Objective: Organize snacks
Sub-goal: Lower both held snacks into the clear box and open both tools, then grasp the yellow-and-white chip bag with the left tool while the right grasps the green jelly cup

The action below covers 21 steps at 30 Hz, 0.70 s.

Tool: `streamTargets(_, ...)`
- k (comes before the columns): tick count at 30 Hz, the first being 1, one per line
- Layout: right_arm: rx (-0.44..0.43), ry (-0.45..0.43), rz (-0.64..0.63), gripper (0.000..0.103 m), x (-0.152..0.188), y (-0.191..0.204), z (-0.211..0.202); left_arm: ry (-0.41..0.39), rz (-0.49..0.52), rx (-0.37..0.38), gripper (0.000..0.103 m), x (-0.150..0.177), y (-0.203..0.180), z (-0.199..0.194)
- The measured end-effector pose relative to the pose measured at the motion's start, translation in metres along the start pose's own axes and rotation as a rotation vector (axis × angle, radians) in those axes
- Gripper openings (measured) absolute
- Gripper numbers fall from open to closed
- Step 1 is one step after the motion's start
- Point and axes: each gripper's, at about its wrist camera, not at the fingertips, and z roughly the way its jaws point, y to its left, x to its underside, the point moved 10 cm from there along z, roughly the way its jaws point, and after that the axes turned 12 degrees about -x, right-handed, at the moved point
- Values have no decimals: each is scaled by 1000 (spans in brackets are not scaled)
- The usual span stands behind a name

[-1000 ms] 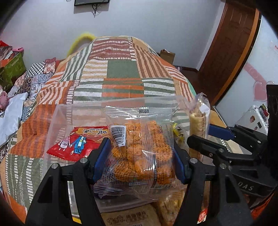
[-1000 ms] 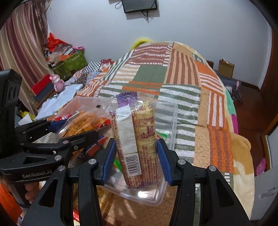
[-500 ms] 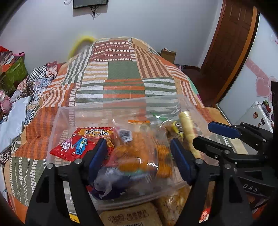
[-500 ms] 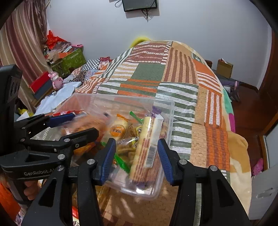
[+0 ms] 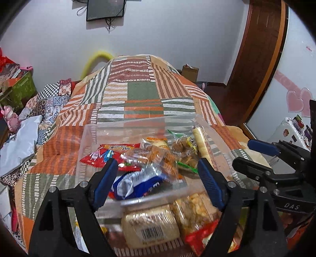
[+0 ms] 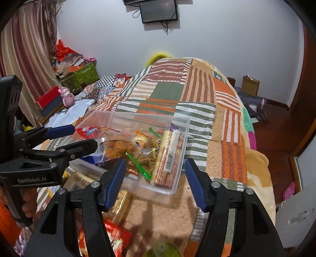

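Legible markings — "GenRobot.AI" printed on the left gripper [image 6: 71, 141] body; "DAS" on the right gripper [image 5: 254, 153] body. Barcode digits on snack packs unreadable.

Patchwork bed [image 5: 138, 94] — clear bin [image 5: 138, 126], loose snack packets [image 5: 150, 225]

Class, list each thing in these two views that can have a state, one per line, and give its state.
Left hand-held gripper: open, holding nothing.
Right hand-held gripper: open, holding nothing.
Clear plastic container: lidless, partly filled with snacks, resting on the bed.
Long biscuit pack: sealed, lying inside the container along its right wall.
Orange snack bag: sealed, lying in the container.
Wall screen: dark.
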Motion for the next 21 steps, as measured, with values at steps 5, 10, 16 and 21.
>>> streamTargets(5, 13, -19, -26, 65, 7, 8, -18, -8, 3, -8, 87, 12, 3, -18)
streamTargets(10, 24, -21, -38, 68, 20, 13, -31, 1, 1, -19, 87, 28, 11, -31)
streamTargets(16, 31, -4, -25, 69, 38, 11, -37, 14, -9, -40, 87, 49, 27, -43)
streamTargets(21, 38, 34, 5, 69, 59, 3, -33, 37, -7, -75, 88, 70, 47, -44)
